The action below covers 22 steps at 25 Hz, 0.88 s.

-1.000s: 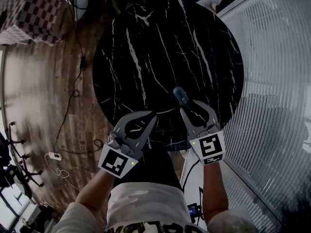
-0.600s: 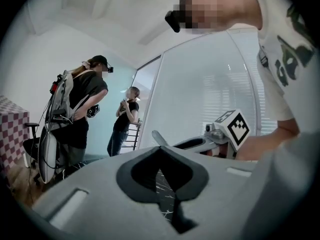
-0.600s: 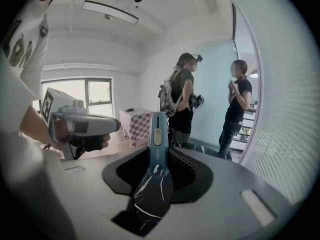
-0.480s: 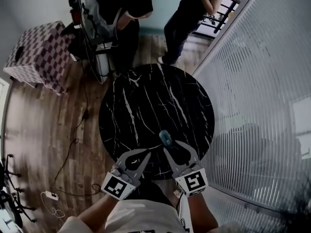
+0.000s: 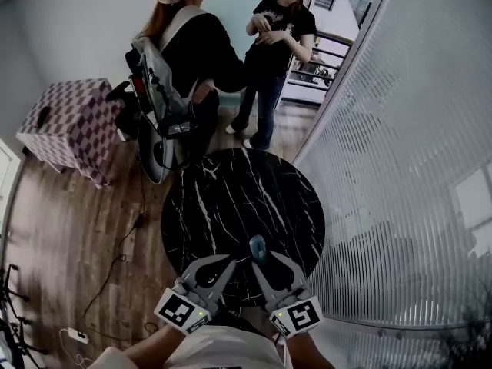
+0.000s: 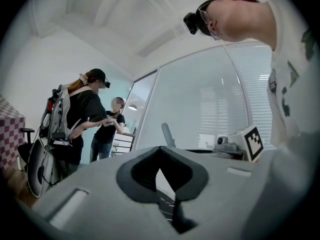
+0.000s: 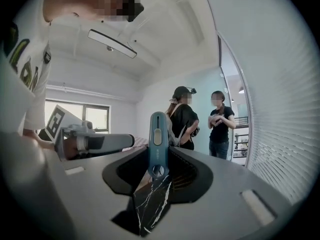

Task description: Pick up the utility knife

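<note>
The utility knife [image 5: 257, 247] is slim and blue, and my right gripper [image 5: 258, 263] is shut on its lower end, so it sticks out beyond the fingertips over the near edge of the round black marble table [image 5: 231, 198]. In the right gripper view the knife [image 7: 158, 139] stands upright between the jaws of the right gripper [image 7: 160, 158], slider facing the camera. My left gripper [image 5: 231, 261] hangs just to its left, jaws together and empty. The left gripper view shows the left gripper [image 6: 159, 151] with its tips meeting, and the knife [image 6: 167, 134] rising beyond them.
Two people [image 5: 192, 60] stand on the wooden floor past the table's far edge, one wearing a backpack rig. A checkered box [image 5: 65, 121] sits at the left. A ribbed glass wall [image 5: 400, 167] runs along the right. Cables [image 5: 115, 267] and a power strip [image 5: 73, 334] lie on the floor.
Both grippers have risen off the table, the right one carrying the knife. The table now looks smaller and farther below, and the two standing people have come into view.
</note>
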Available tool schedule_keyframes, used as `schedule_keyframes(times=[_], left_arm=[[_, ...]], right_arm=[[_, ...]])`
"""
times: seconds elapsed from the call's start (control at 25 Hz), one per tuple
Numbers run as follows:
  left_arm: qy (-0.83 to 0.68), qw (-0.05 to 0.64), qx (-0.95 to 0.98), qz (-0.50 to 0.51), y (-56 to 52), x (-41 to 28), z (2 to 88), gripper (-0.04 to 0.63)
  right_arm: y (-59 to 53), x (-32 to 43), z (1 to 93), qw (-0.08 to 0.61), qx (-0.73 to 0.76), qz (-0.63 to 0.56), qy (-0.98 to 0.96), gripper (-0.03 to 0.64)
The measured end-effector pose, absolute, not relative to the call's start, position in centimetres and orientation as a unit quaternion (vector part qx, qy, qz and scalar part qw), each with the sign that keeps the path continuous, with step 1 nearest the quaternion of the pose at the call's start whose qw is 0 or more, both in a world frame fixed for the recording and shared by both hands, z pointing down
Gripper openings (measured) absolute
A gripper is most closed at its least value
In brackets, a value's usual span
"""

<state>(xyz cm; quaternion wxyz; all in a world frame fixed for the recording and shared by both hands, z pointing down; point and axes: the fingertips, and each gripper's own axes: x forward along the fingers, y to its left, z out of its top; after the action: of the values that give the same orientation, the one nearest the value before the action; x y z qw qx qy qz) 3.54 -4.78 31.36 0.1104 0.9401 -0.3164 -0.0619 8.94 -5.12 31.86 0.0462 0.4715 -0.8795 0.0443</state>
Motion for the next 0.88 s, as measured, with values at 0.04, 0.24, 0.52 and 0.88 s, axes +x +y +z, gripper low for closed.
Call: schedule_keyframes(times=[0.04,0.24,0.52,0.88], left_arm=[[-0.316,0.108,0.94,-0.067,-4.5,3.5,30.6,0.003],[-0.309,0.103,0.942,-0.08,-1.8,2.9,27.7,0.003],[-0.31,0.095,0.94,-0.104,0.5,2.9,24.9,0.003],[-0.299,0.08,0.945,-0.104,0.8,4.0,24.3,0.003]], right_arm=[[-4.9,8.9,31.0,0.037,0.474,0.04,-0.879,0.13],[-2.8,8.6,27.5,0.001,0.486,0.024,-0.874,0.13],[-0.6,8.2,25.0,-0.03,0.486,0.014,-0.873,0.13],[0.4,8.8,24.0,-0.035,0.494,-0.007,-0.869,0.13]])
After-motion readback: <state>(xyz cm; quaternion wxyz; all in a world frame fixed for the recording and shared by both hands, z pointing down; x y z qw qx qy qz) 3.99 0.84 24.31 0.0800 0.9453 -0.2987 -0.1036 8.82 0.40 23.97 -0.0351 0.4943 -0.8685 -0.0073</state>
